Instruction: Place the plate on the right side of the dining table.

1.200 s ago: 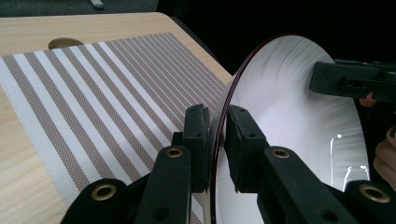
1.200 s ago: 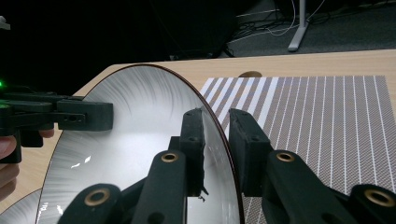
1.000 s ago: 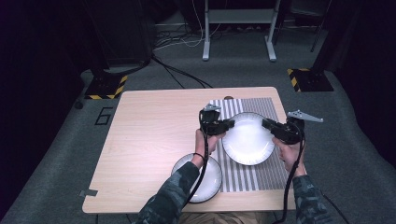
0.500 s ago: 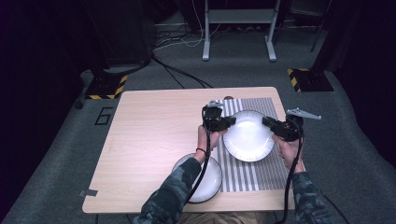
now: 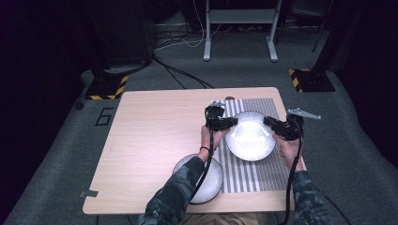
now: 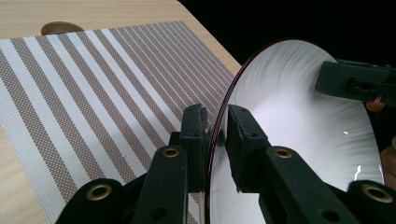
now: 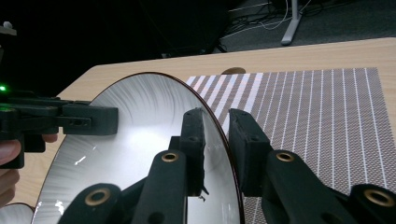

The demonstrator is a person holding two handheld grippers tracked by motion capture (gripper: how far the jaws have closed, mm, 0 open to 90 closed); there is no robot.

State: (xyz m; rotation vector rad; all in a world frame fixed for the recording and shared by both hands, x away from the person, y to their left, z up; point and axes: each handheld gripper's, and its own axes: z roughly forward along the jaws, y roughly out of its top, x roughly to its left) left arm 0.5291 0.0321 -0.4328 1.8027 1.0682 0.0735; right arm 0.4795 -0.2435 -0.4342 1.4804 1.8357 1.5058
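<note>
White bowl [image 5: 250, 136] hung level between both tools, over the striped mat [image 5: 244, 171] on the worktop [image 5: 155, 136]. Left tool [image 5: 229, 123] clamped its left rim, right tool [image 5: 268, 121] its right rim. Both equally near; mat lay directly below.

The high view looks forward and down from above the person's side, taking in the whole bench [image 5: 155, 140] and the floor beyond. The left gripper view rides close behind the left tongs [image 6: 215, 128], facing across the striped mat [image 6: 93, 93]. The right gripper view sits as close behind the right tongs [image 7: 217, 135], facing the far edge. All three share the plate [image 5: 251, 136] and mat.
</note>
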